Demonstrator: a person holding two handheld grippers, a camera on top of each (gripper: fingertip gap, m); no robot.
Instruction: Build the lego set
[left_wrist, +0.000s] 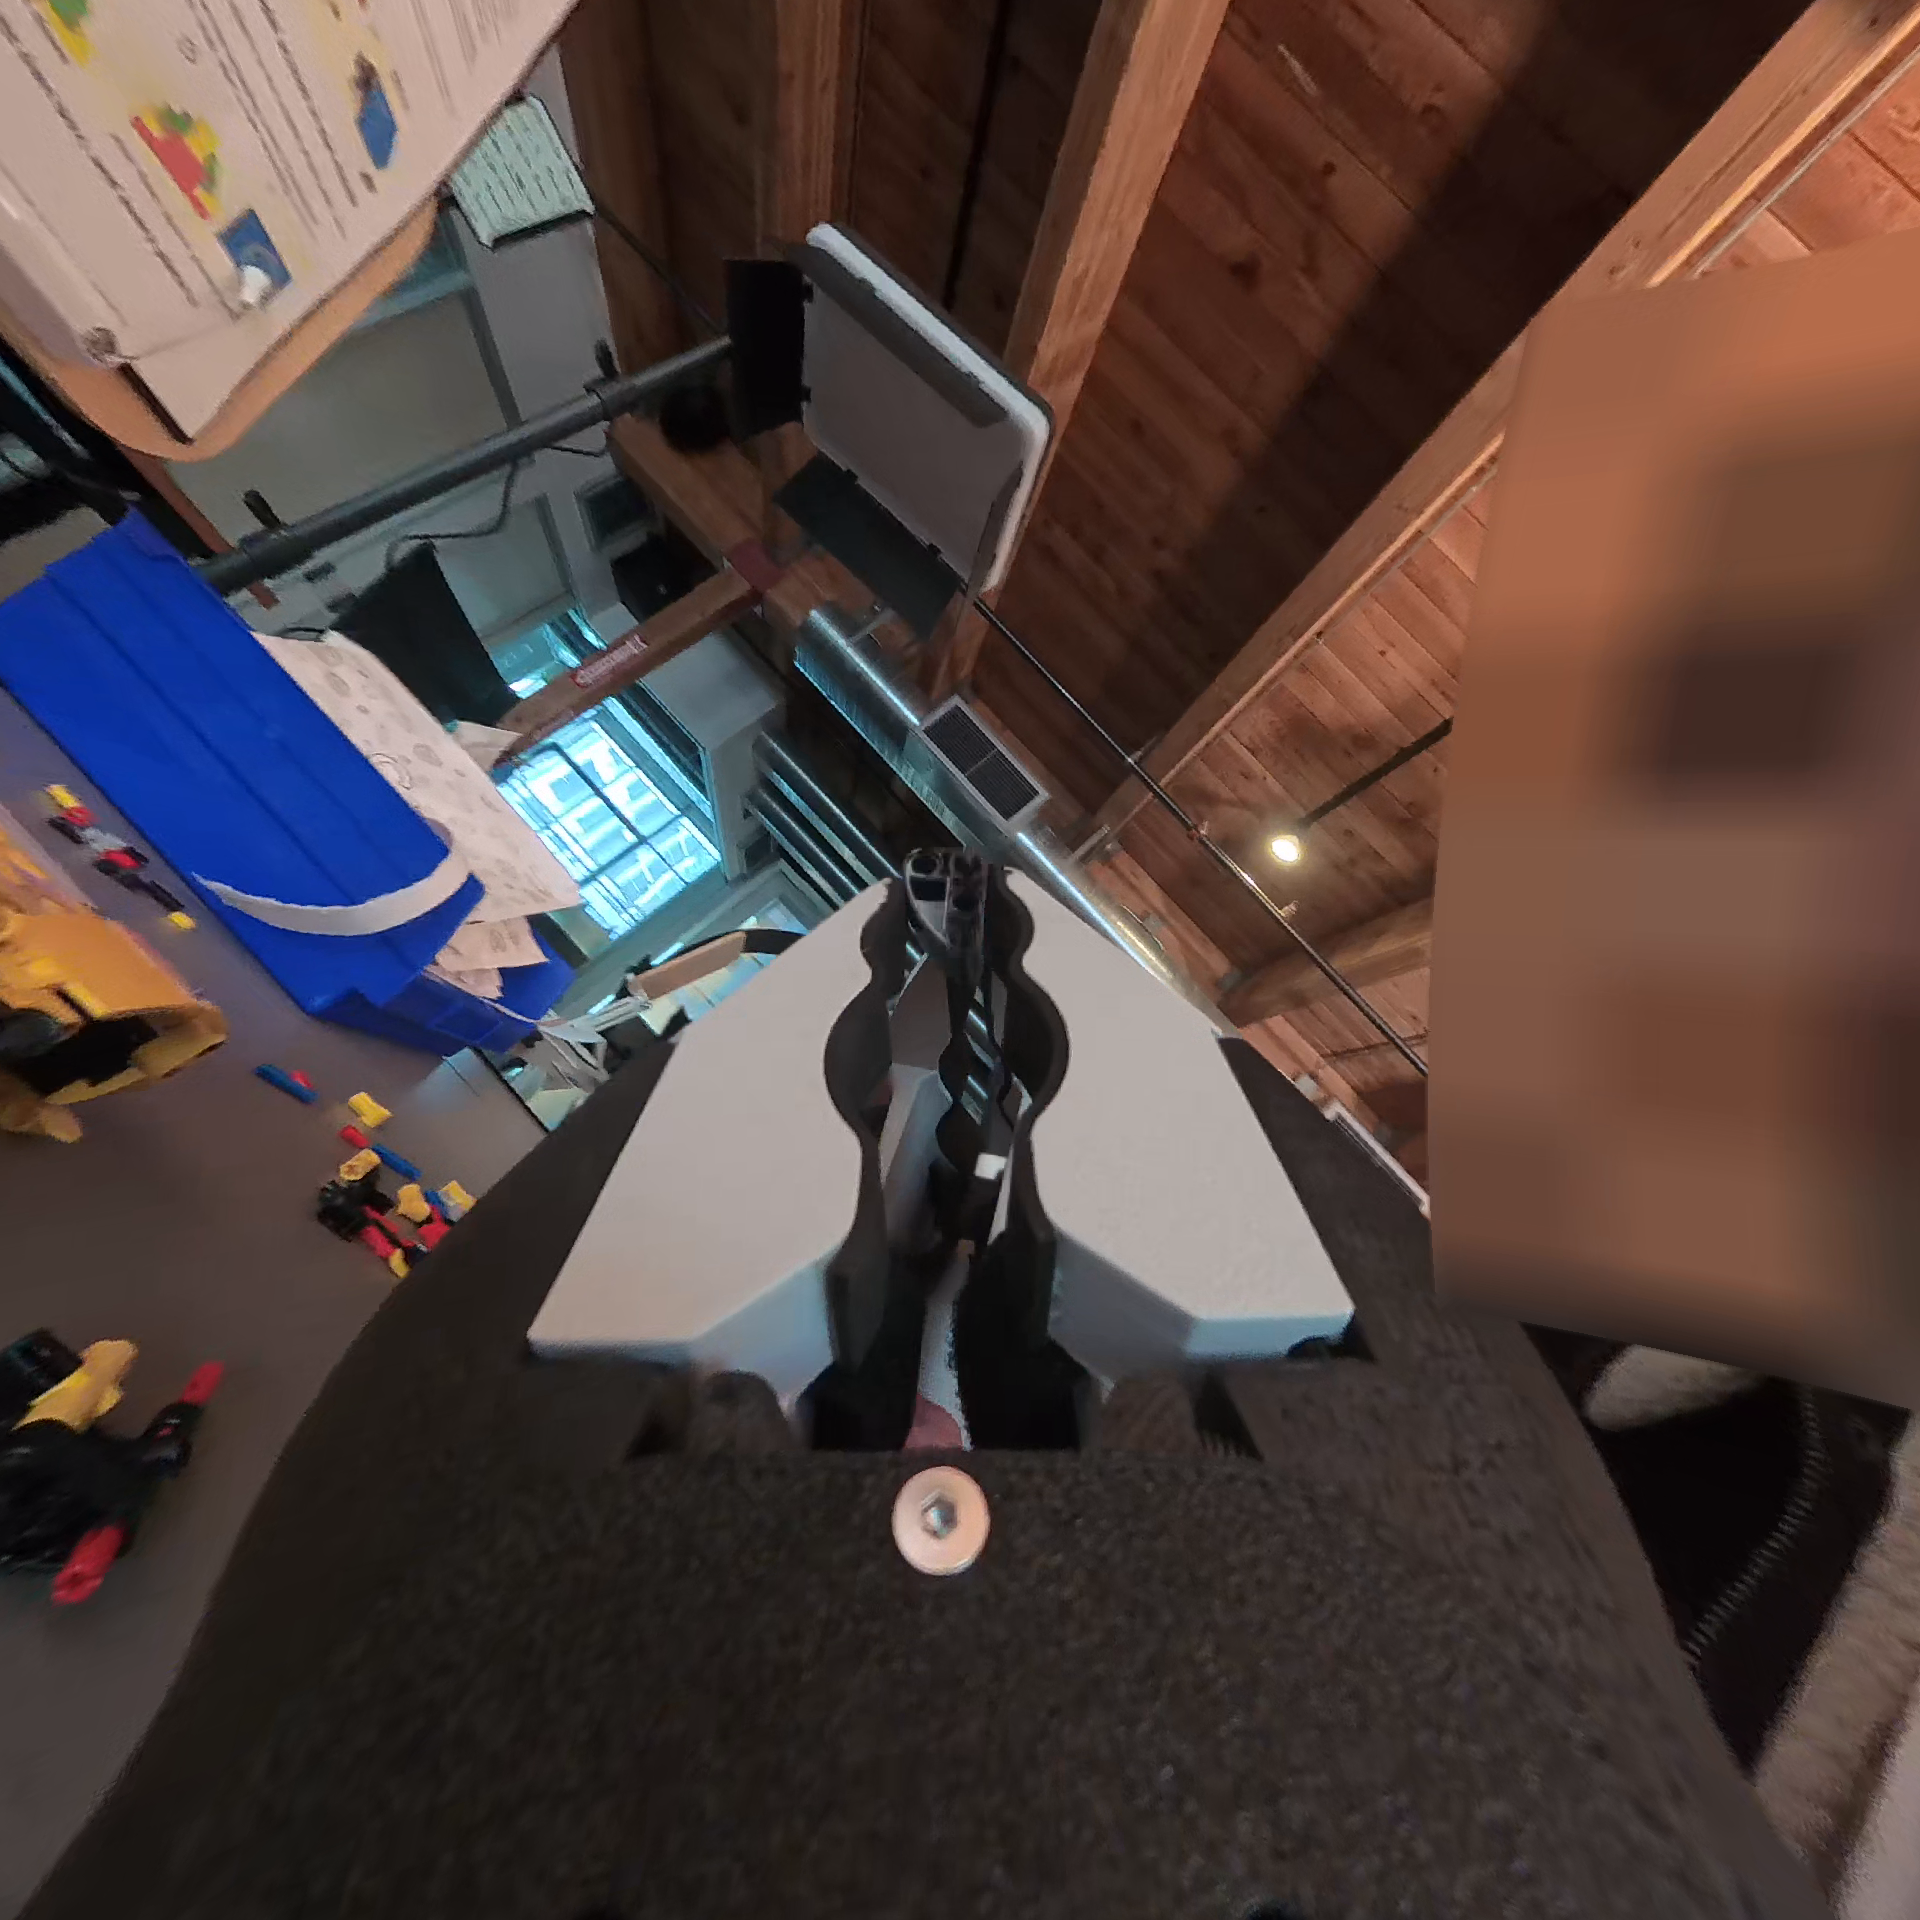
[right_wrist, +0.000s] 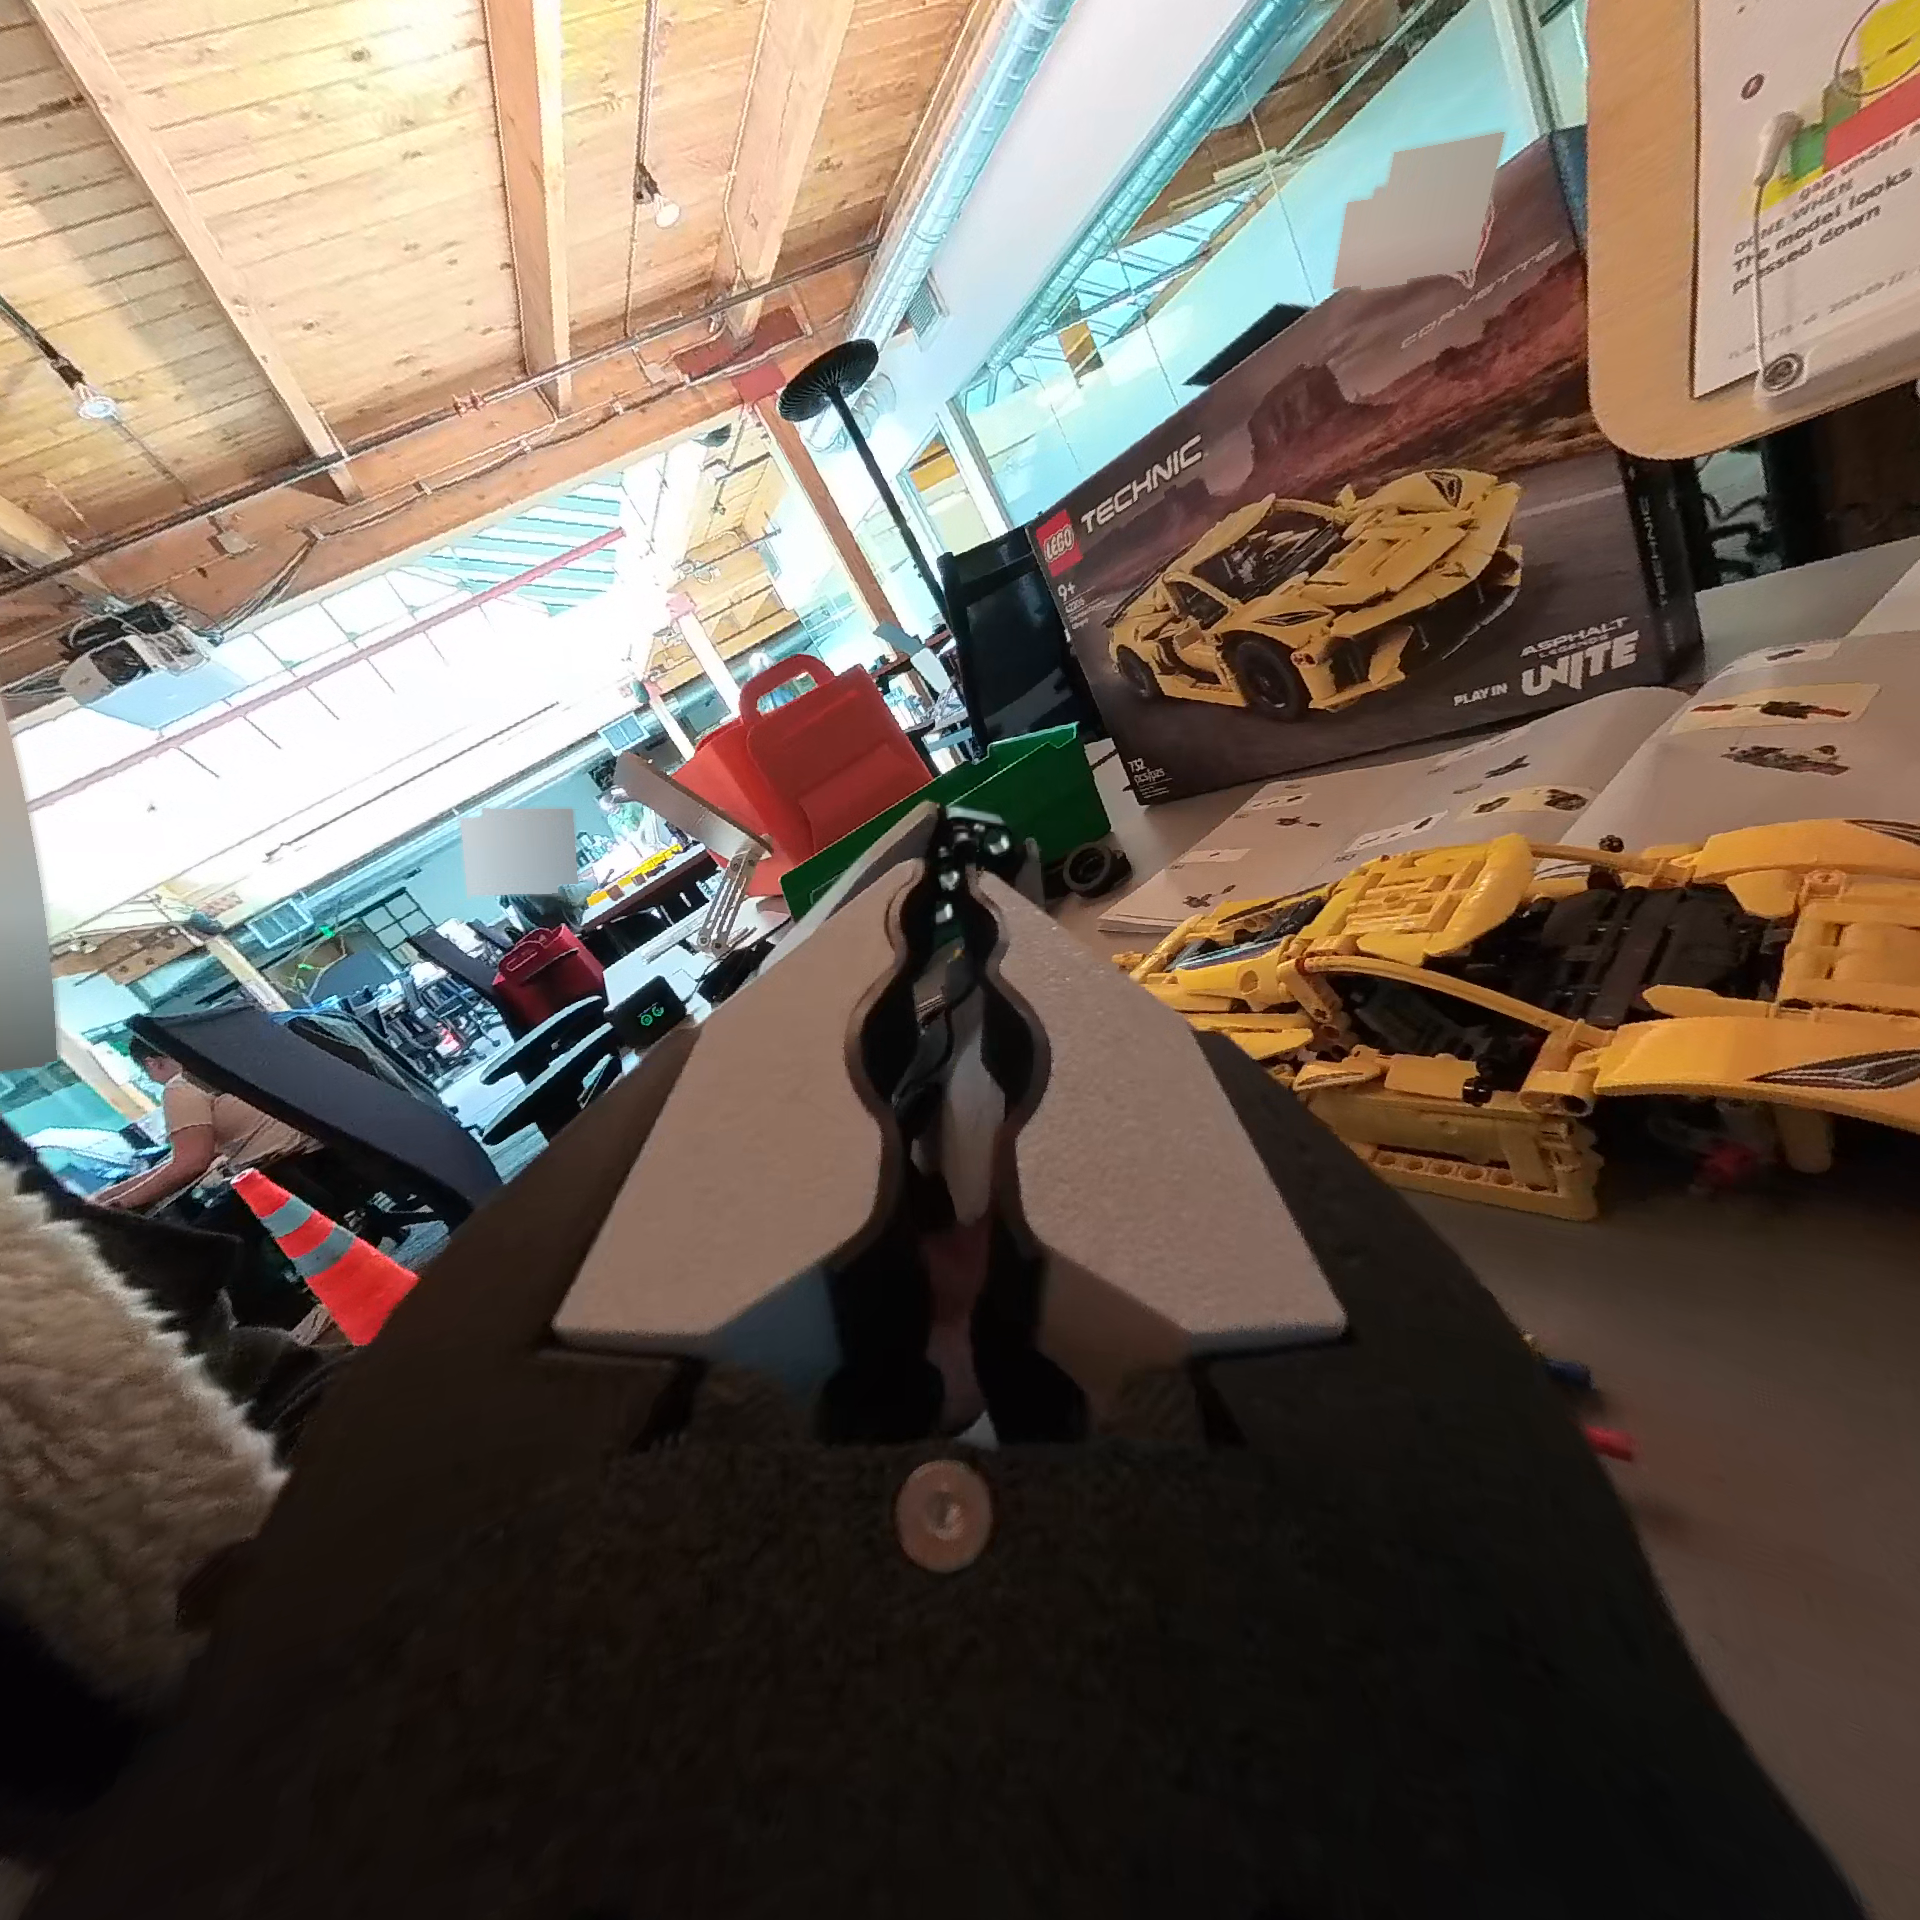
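My left gripper (left_wrist: 948, 914) is raised off the table, tilted toward the ceiling, and shut on a thin black lego piece (left_wrist: 940, 883) that sticks out past its tips. My right gripper (right_wrist: 961, 862) is shut on a small black lego piece (right_wrist: 971, 836) with pale studs, held above the table's near edge. The partly built yellow lego car (right_wrist: 1538, 997) lies on the grey table (right_wrist: 1714, 1403), to the right of the right gripper. Loose yellow, red, blue and black lego parts (left_wrist: 390, 1195) lie on the table at the left of the left wrist view.
The lego set box (right_wrist: 1351, 582) stands behind the car, with the open instruction booklet (right_wrist: 1475, 790) in front of it. A green bin (right_wrist: 997, 810) sits beyond the right gripper. A blue bin (left_wrist: 229, 758) with paper sheets and a torn yellow bag (left_wrist: 83, 997) lie left. My two grippers' fingertips are within a few centimetres of each other.
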